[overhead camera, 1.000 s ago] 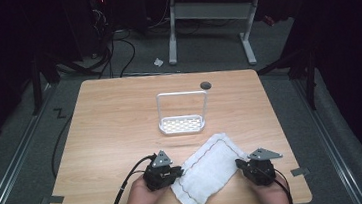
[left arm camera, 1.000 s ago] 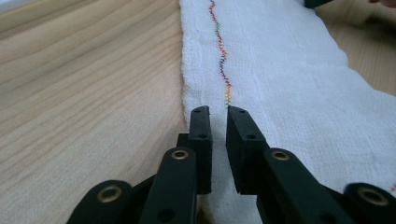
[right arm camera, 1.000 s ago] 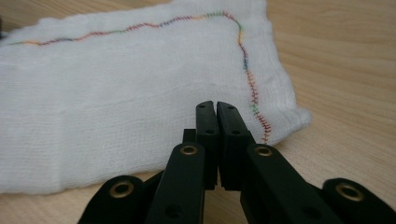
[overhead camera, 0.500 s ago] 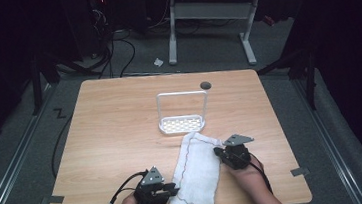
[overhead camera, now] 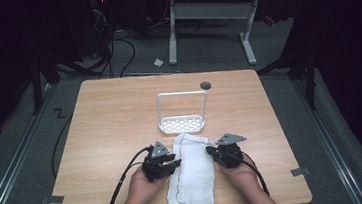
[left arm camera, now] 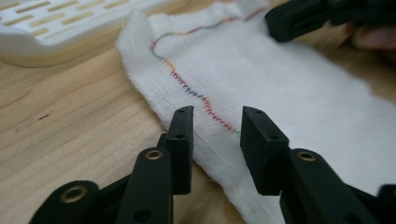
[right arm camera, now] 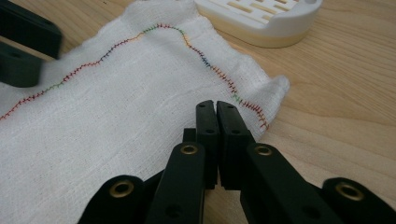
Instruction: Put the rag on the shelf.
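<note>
Now the left gripper (left arm camera: 215,122) has its jaws spread, just been opening, poised over the stitched left edge of the white cloth (overhead camera: 194,173) with nothing pinched. Jaws of the right gripper (right arm camera: 216,109) are pressed together at the cloth's right edge; whether any fabric is caught between them cannot be told. Cloth lies flat on the table (overhead camera: 105,119), its far end touching the white rack (overhead camera: 183,124), its near end hanging over the table's edge.

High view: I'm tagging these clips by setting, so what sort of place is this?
Probably a lab or workshop, not a home: a bare wooden table on grey floor, cables running loose behind it, a height-adjustable desk frame beyond, and dark surroundings.
</note>
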{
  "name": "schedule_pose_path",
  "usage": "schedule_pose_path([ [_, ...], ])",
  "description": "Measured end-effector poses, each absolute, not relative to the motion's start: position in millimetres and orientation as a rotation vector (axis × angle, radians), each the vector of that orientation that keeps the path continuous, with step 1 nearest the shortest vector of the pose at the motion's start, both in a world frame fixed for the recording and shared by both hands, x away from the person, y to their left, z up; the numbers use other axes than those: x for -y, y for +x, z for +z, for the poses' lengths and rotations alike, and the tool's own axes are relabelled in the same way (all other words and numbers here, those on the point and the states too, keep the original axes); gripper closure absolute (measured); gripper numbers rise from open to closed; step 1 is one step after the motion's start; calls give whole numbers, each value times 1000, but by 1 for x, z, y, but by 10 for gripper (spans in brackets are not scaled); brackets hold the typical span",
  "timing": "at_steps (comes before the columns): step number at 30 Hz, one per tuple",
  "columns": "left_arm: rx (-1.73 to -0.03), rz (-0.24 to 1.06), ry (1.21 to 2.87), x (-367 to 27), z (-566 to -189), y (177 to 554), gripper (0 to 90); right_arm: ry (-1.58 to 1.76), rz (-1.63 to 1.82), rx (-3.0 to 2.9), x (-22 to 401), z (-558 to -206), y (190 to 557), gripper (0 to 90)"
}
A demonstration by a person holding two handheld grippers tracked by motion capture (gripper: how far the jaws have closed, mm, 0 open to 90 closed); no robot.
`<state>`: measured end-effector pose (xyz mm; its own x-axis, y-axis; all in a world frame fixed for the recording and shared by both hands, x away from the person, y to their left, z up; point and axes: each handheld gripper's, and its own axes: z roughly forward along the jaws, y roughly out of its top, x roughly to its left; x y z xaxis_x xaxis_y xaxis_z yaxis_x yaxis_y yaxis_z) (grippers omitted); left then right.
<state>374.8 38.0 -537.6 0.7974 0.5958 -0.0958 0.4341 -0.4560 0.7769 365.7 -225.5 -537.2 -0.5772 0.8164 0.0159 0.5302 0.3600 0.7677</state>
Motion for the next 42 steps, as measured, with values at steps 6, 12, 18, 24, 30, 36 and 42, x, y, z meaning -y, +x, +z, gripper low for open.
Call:
schedule_pose_path([
  [6,-732,228,2143,-46,-537,364,714,1195,1076,-2254,225,-537,362,886],
  [12,-743,171,2119,-59,-539,340,713,1172,1100,-2292,218,-537,346,884],
  [18,-751,126,2128,-61,-537,330,704,1137,1086,-2314,209,-537,338,882],
  [24,-837,246,1978,-69,-532,349,594,1135,1098,-2314,211,-538,338,880],
  [30,-913,273,1965,-54,-536,388,483,1117,1103,-2325,212,-538,339,877],
  [36,-990,274,2004,-44,-539,401,538,1125,1115,-2335,213,-538,341,876],
  [42,-998,273,2001,-43,-539,399,626,1105,1123,-2356,207,-537,344,876],
])
